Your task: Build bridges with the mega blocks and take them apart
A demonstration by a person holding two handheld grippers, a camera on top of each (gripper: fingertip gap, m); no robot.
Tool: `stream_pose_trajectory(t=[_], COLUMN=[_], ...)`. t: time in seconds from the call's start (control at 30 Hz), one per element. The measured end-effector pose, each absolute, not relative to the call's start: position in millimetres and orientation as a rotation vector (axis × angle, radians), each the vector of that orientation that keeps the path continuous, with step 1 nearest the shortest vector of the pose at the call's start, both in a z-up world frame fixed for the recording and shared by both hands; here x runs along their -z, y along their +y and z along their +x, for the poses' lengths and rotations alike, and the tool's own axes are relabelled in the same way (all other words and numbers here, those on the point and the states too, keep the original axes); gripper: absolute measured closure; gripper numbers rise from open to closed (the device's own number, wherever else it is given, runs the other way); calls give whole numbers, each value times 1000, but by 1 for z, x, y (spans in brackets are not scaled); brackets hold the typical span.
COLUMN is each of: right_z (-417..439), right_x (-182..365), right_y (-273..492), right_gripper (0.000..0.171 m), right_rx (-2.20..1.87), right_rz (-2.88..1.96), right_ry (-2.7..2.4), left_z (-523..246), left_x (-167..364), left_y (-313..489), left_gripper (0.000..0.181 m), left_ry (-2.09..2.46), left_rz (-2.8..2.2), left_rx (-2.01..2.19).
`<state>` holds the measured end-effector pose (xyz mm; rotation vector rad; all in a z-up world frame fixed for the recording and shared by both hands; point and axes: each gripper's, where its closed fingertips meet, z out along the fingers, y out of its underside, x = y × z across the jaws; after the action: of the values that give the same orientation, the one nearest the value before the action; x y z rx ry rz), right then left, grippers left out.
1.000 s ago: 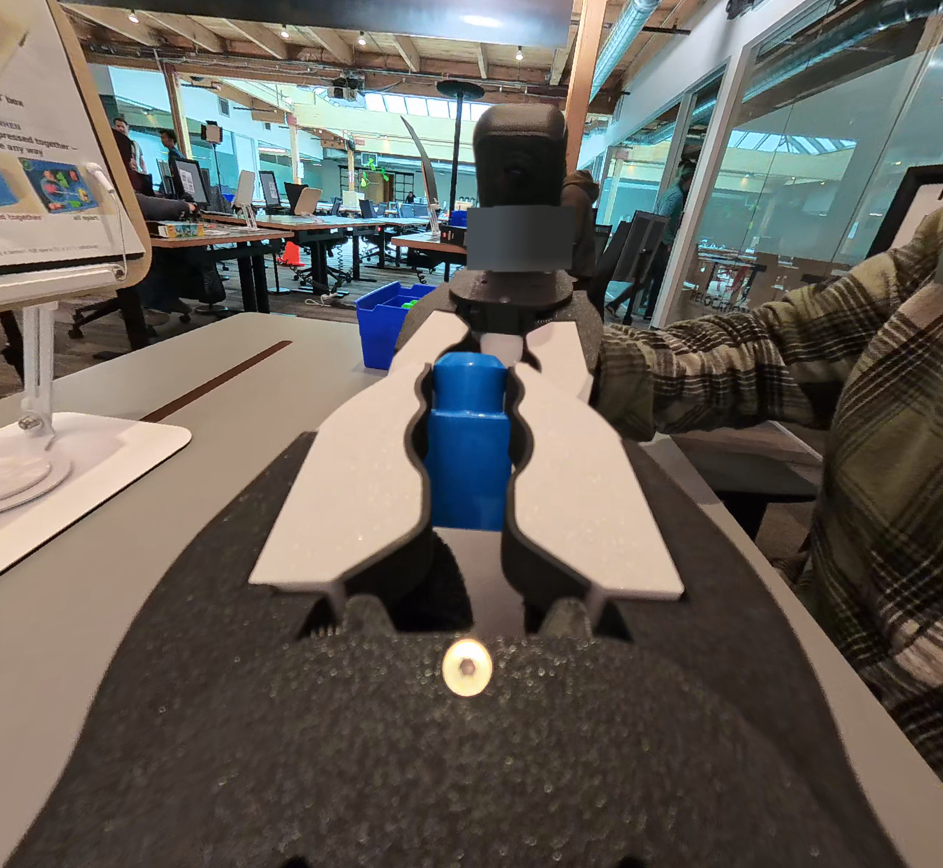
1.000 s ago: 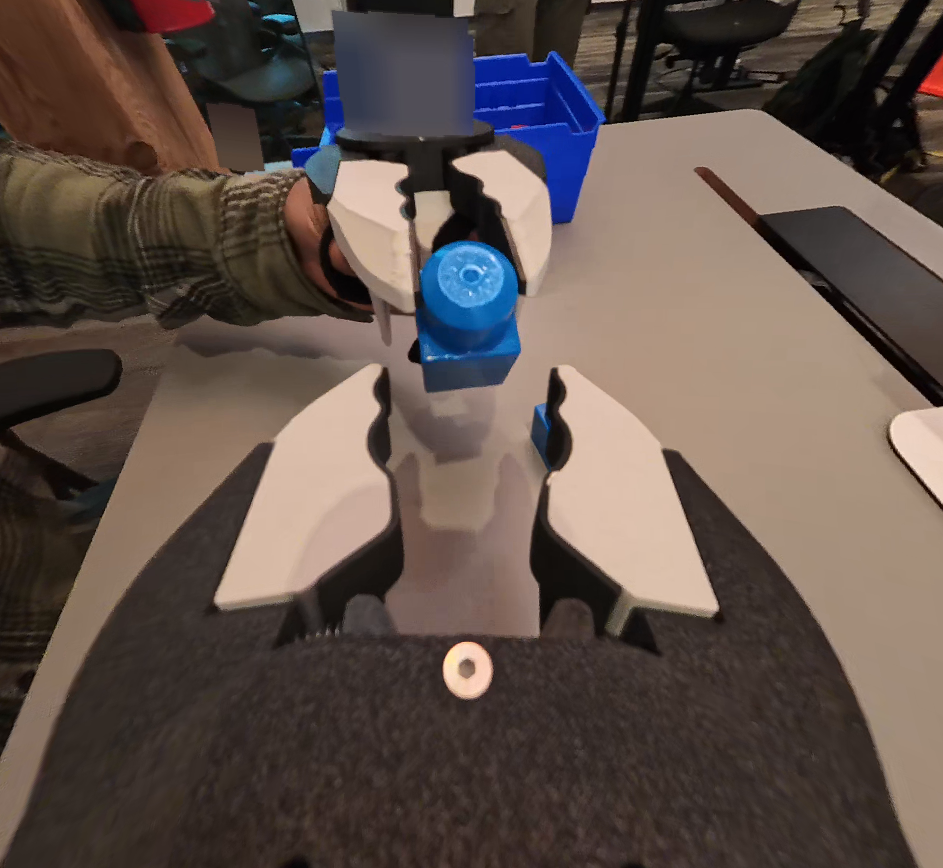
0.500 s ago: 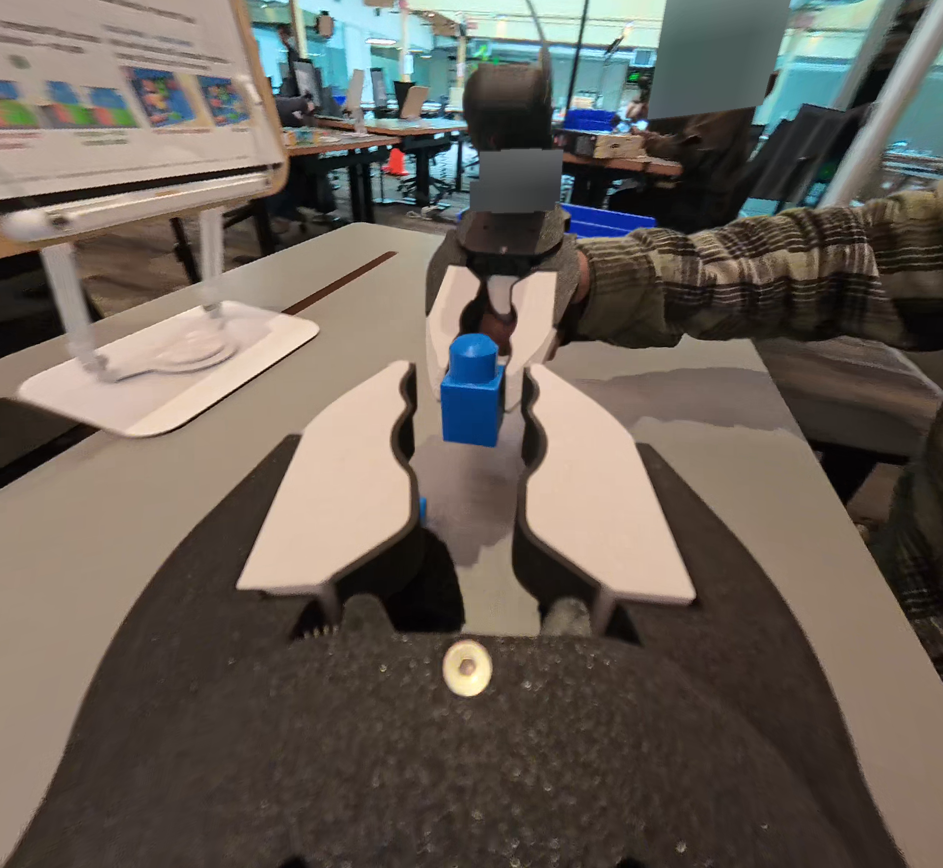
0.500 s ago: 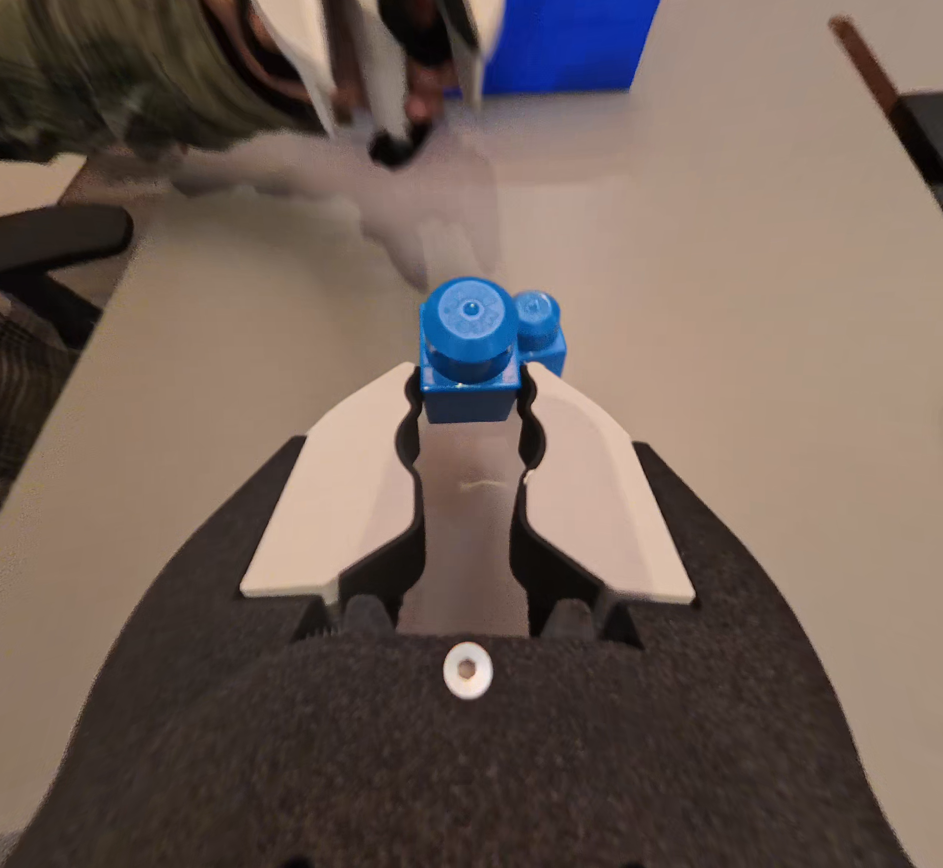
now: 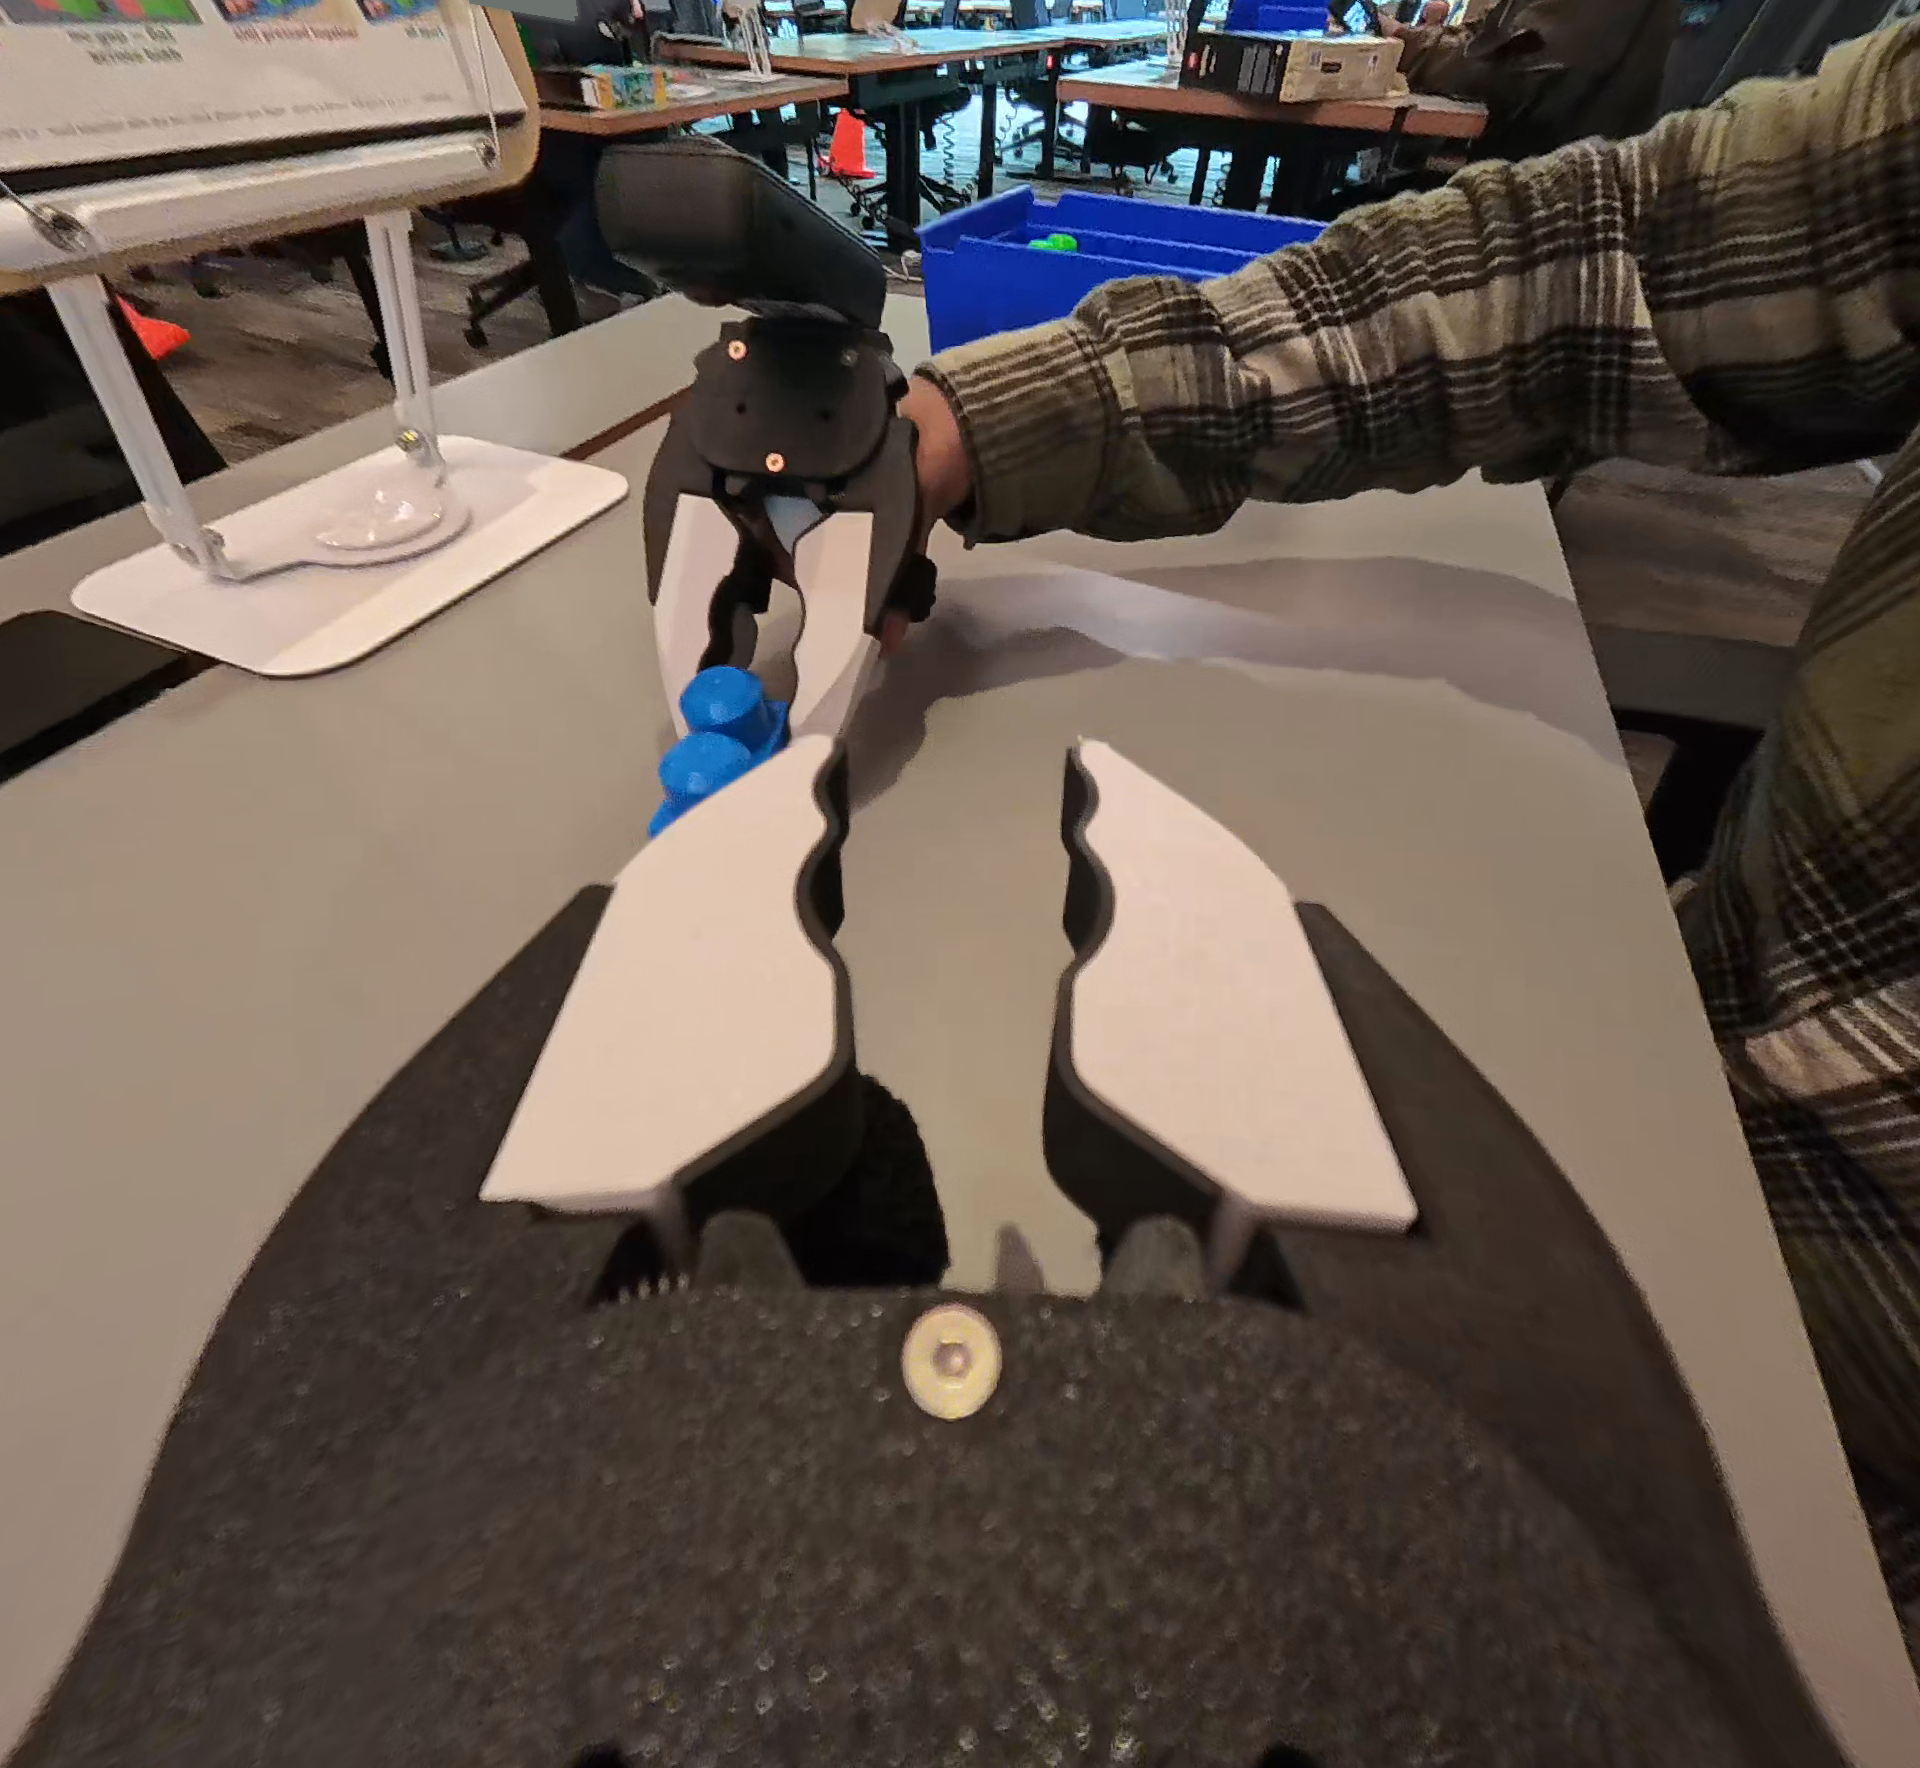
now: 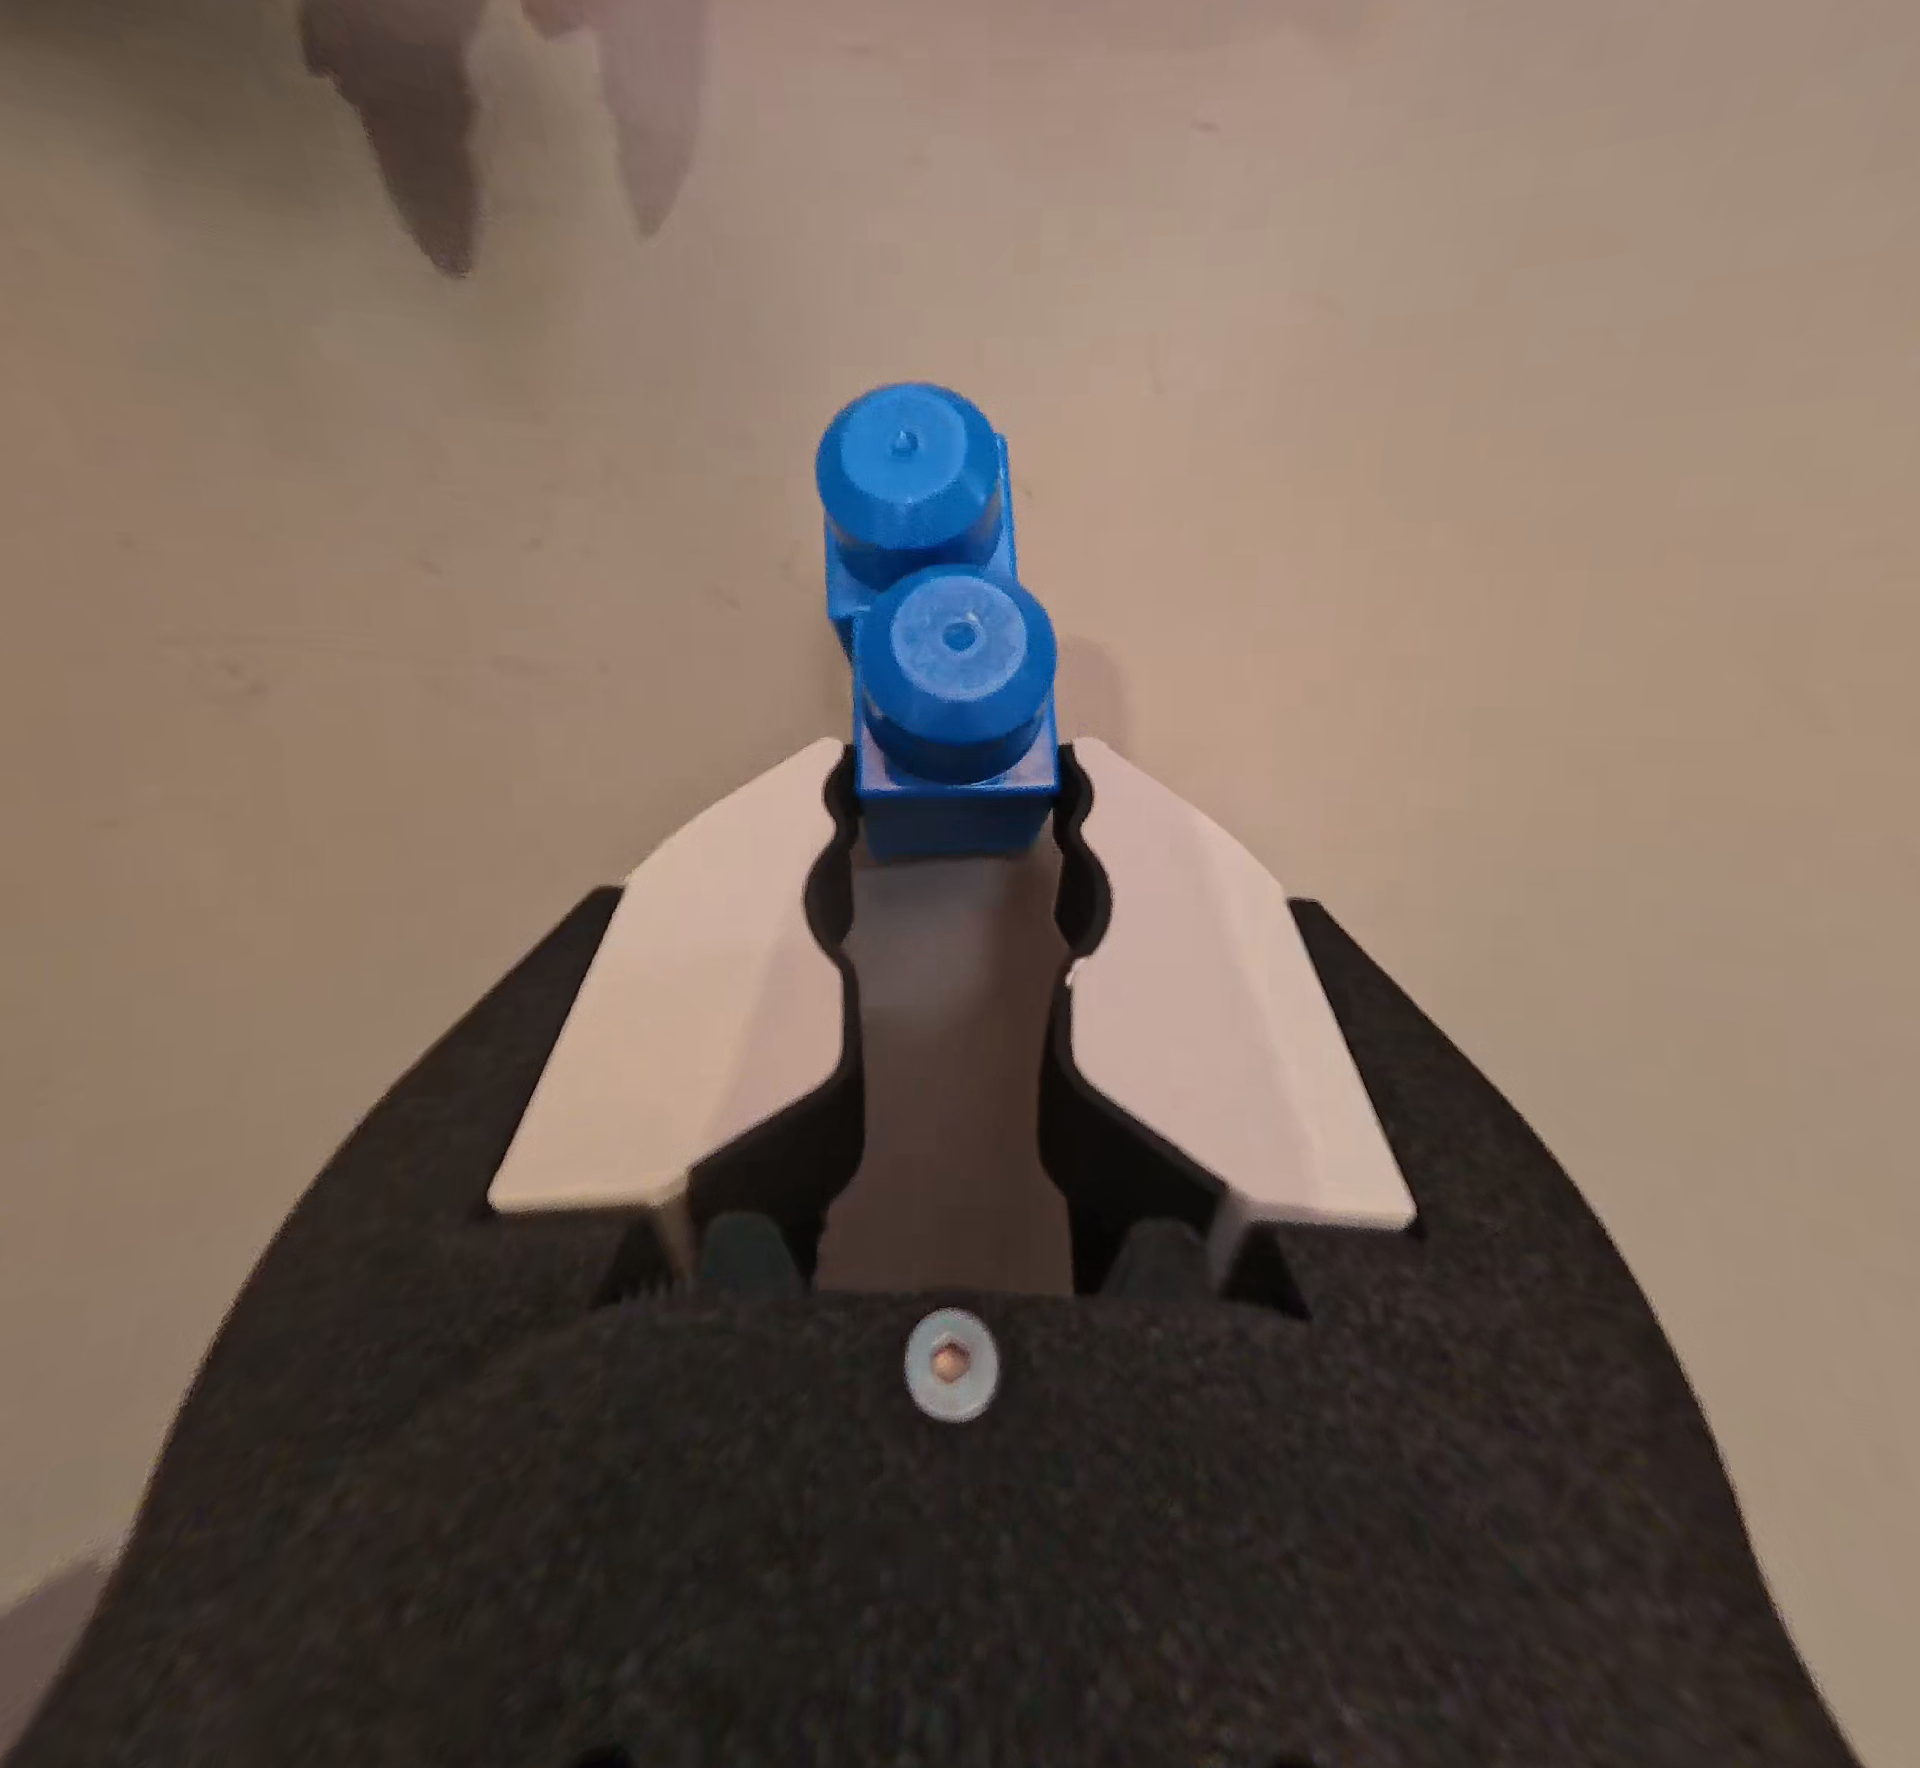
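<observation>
Two blue blocks on the grey table (image 5: 1299, 783), one of them pinched by your R gripper.

From the left: the white stand (image 5: 343, 544) w/ its instruction sheet sits at the table's far-left edge. Just right of it your right gripper (image 6: 956, 768) points down at the table – its fingertips (image 6: 1081, 773) clamp the near blue block (image 6: 951, 752) by its sides, stud up. The far blue block (image 6: 909, 497) stands directly beyond it, touching or nearly so – can't tell which. Your left gripper (image 5: 951, 752) hovers nearer the camera, jaws spread wide w/ nothing between them, both blocks just off its left finger. Further right, behind the plaid sleeve (image 5: 1455, 347), the blue bin (image 5: 997, 284) sits at the table's far edge.
</observation>
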<state>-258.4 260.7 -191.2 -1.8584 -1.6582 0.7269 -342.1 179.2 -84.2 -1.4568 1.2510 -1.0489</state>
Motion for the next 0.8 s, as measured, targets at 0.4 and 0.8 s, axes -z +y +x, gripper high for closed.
stream_pose_trajectory(t=[0.4,0.8], right_z=[-259,-245], right_x=[195,194], right_y=[258,262], right_gripper=[136,75], right_rx=[-702,-627], right_rz=[-1866,-1926], right_ry=[-1701,-1669], left_z=[-337,-344], left_x=[91,74], left_y=[175,163], left_gripper=[143,141], left_ry=[1255,1218], left_rz=[-1448,-1406], left_rx=[1087,1084])
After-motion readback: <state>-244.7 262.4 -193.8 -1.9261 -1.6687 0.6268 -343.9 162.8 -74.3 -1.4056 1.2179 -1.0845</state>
